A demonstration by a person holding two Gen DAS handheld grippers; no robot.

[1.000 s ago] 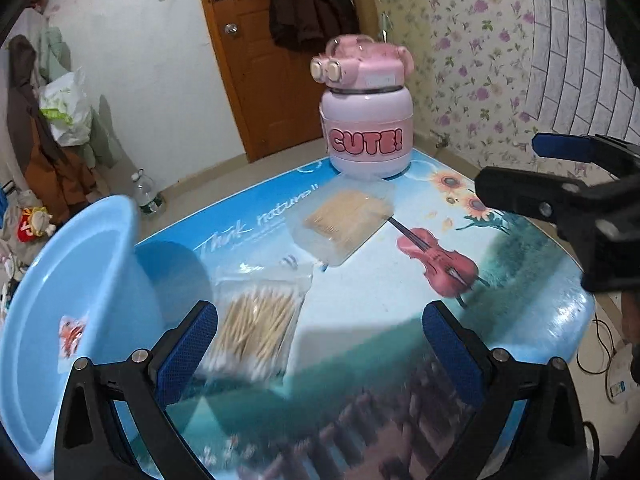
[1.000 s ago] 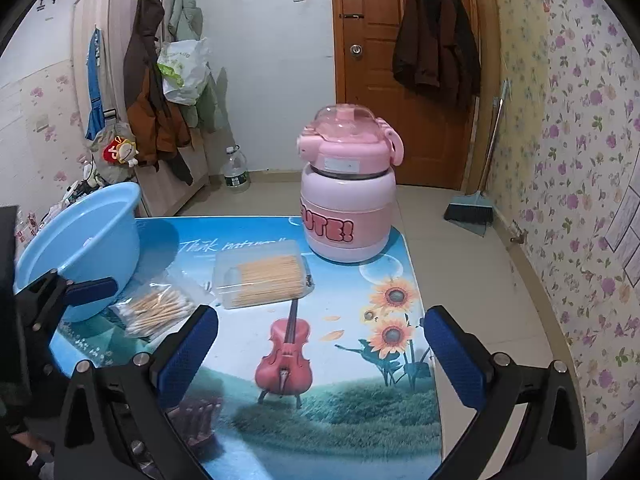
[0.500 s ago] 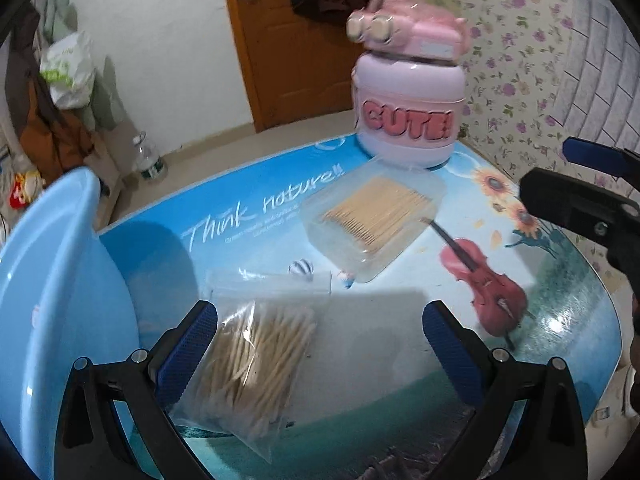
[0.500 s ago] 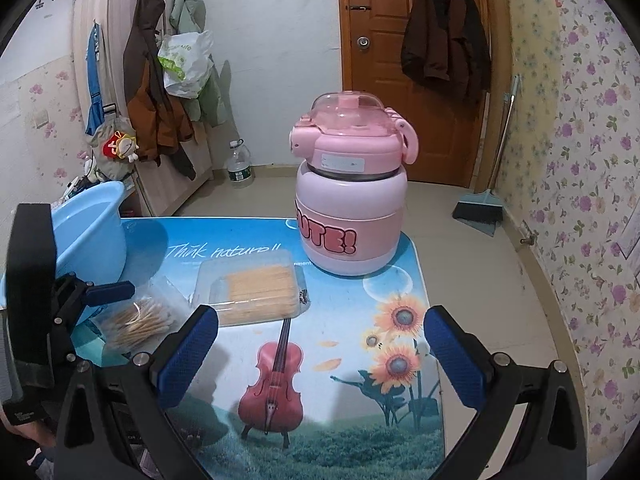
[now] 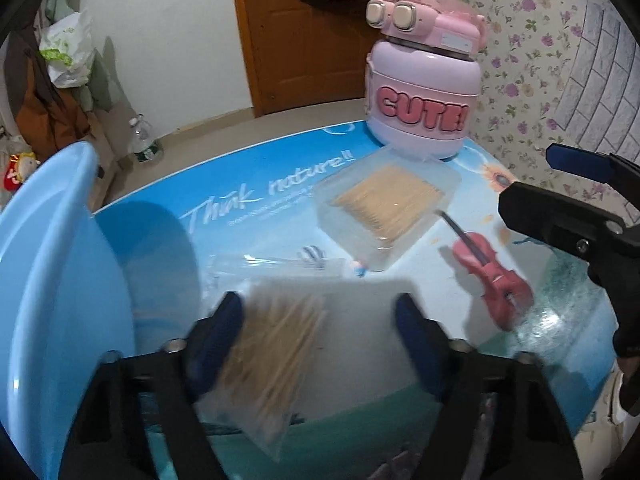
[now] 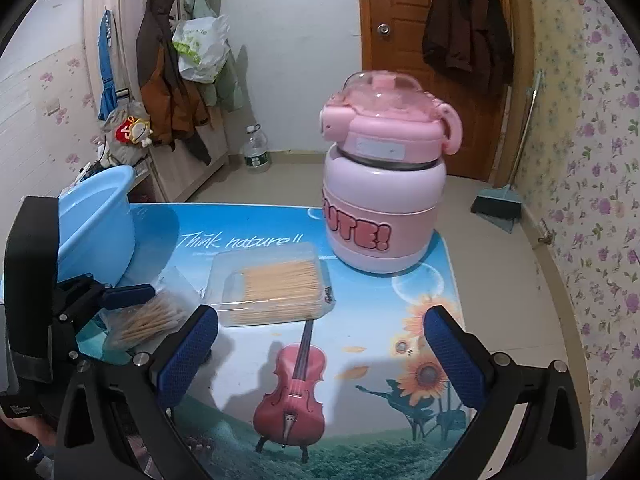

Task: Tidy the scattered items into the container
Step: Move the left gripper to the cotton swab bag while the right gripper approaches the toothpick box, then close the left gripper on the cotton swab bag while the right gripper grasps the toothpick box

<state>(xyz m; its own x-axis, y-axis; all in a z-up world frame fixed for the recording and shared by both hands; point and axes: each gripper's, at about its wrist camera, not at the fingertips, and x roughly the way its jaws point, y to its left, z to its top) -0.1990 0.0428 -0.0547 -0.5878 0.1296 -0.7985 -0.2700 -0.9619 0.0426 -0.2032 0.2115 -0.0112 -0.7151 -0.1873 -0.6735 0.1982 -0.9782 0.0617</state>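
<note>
A clear plastic bag of wooden cotton swabs (image 5: 276, 344) lies near the left edge of the blue printed table mat (image 5: 256, 208), just beside the pale blue plastic basin (image 5: 52, 280) that stands at the mat's far left corner. The left gripper (image 5: 320, 332) is down over this bag with its blue-padded fingers apart; the left pad (image 5: 216, 336) is at the bag's side, while the right pad (image 5: 416, 340) stands clear of it over bare mat, so nothing is clamped. The frame is blurred here, and whether the left pad actually touches the bag cannot be told.

Further toward the mat's middle sits a clear rectangular plastic box of wooden sticks (image 6: 276, 288), lying flat and apart from the bag. Behind it, near the far edge, stands a squat pink jug lettered "CUTE!" (image 6: 380, 192), upright.

The right gripper (image 6: 320, 352) hangs above the printed red violin (image 6: 292, 388) near the front edge, fingers spread wide and holding nothing.
</note>
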